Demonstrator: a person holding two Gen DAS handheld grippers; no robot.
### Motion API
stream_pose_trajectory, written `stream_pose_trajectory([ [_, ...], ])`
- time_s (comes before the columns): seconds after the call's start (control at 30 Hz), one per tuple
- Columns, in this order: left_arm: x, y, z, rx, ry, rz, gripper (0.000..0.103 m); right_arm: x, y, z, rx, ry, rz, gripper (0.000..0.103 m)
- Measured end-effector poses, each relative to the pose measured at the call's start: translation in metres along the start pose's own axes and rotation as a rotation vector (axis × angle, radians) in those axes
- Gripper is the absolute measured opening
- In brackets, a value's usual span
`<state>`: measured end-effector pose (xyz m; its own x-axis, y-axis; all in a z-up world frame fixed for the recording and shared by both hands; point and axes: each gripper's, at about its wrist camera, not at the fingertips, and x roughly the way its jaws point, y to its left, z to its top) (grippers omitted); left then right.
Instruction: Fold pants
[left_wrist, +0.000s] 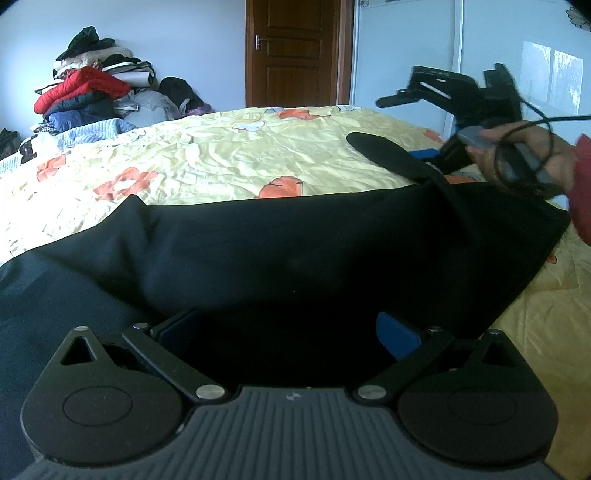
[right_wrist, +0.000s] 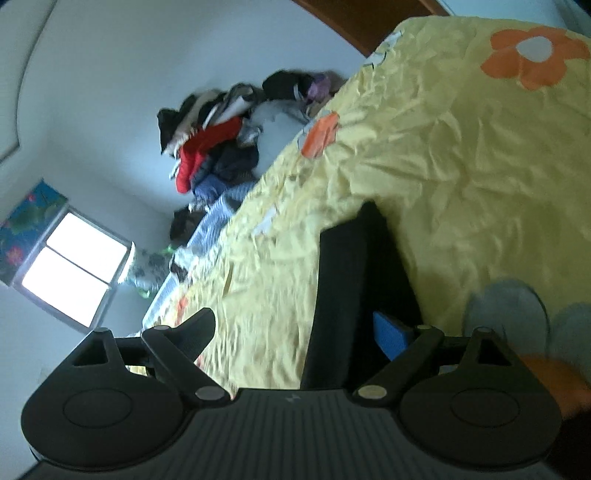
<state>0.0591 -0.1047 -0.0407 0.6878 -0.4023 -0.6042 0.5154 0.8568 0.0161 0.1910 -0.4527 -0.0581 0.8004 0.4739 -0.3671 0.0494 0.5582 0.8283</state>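
So far the black pants (left_wrist: 295, 258) lie folded on the bed (left_wrist: 221, 155); left hand-held gripper (left_wrist: 288, 332) gapes over them, right hand-held gripper (right_wrist: 295, 332) wide around a strip, grip unclear; more folding remains.

The pants (left_wrist: 295, 254) are plain black, and they lie on a pale yellow bedspread (left_wrist: 229, 155) that has a pattern of orange and white flowers. Each gripper has blue pads (left_wrist: 397, 334) on black fingers. In the pile of clothes (left_wrist: 92, 92) I see red, dark blue, white and black, and the door (left_wrist: 295, 51) is brown wood.
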Motion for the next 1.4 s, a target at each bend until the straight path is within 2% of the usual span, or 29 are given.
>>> stream_pose_trajectory([
  [0.13, 0.000, 0.000, 0.000, -0.001, 0.000, 0.000, 0.103, 0.021, -0.009, 0.017, 0.051, -0.050, 0.007, 0.088],
  [0.2, 0.000, 0.000, 0.000, -0.002, 0.000, 0.000, 0.103, 0.029, -0.007, 0.025, 0.033, -0.069, -0.018, 0.065],
  [0.23, 0.000, 0.000, 0.000, -0.001, 0.000, 0.000, 0.103, 0.033, -0.007, 0.027, 0.023, -0.067, -0.044, 0.039],
  [0.27, 0.000, 0.000, 0.000, -0.002, 0.000, 0.000, 0.103, 0.037, -0.007, 0.029, 0.011, -0.059, -0.075, 0.018],
  [0.33, 0.000, 0.000, 0.000, -0.002, 0.000, -0.001, 0.103, 0.042, -0.007, 0.029, -0.033, -0.042, -0.127, 0.009],
  [0.43, -0.001, 0.000, 0.000, -0.002, 0.001, 0.000, 0.103, 0.029, 0.000, 0.023, -0.084, -0.082, -0.137, 0.006],
  [0.53, -0.001, 0.000, 0.000, -0.003, 0.001, -0.001, 0.103, -0.004, 0.010, 0.021, -0.118, -0.168, -0.138, 0.006],
  [0.67, -0.001, 0.000, 0.000, -0.006, -0.001, -0.004, 0.103, -0.074, 0.023, 0.022, -0.143, -0.313, -0.137, 0.006],
  [0.77, -0.001, -0.001, -0.001, -0.001, -0.002, -0.001, 0.103, -0.126, 0.025, 0.016, -0.149, -0.402, -0.167, 0.006],
  [0.87, 0.000, -0.002, -0.001, -0.001, -0.002, 0.000, 0.103, -0.173, 0.018, 0.004, -0.138, -0.452, -0.220, 0.006],
  [0.93, 0.000, -0.002, -0.001, -0.001, -0.003, 0.001, 0.103, -0.192, 0.009, -0.004, -0.120, -0.453, -0.244, 0.006],
  [1.07, 0.000, -0.002, -0.001, -0.001, -0.001, 0.001, 0.103, -0.207, -0.010, -0.018, -0.062, -0.434, -0.288, 0.006],
  [1.17, -0.001, -0.003, -0.001, -0.002, -0.001, 0.001, 0.103, -0.199, -0.008, -0.013, -0.017, -0.428, -0.215, 0.006],
  [1.27, -0.001, -0.004, -0.001, -0.002, -0.001, 0.001, 0.103, -0.198, 0.033, -0.003, -0.106, -0.500, -0.080, 0.006],
  [1.3, -0.001, -0.004, -0.001, -0.003, -0.002, 0.001, 0.103, -0.203, 0.042, -0.003, -0.137, -0.525, -0.060, 0.006],
  [1.37, -0.001, -0.002, -0.001, -0.006, -0.002, 0.000, 0.103, -0.212, 0.051, -0.005, -0.177, -0.551, -0.066, 0.006],
  [1.4, -0.001, -0.003, -0.001, -0.007, -0.002, 0.000, 0.103, -0.216, 0.046, -0.010, -0.176, -0.547, -0.119, 0.006],
])
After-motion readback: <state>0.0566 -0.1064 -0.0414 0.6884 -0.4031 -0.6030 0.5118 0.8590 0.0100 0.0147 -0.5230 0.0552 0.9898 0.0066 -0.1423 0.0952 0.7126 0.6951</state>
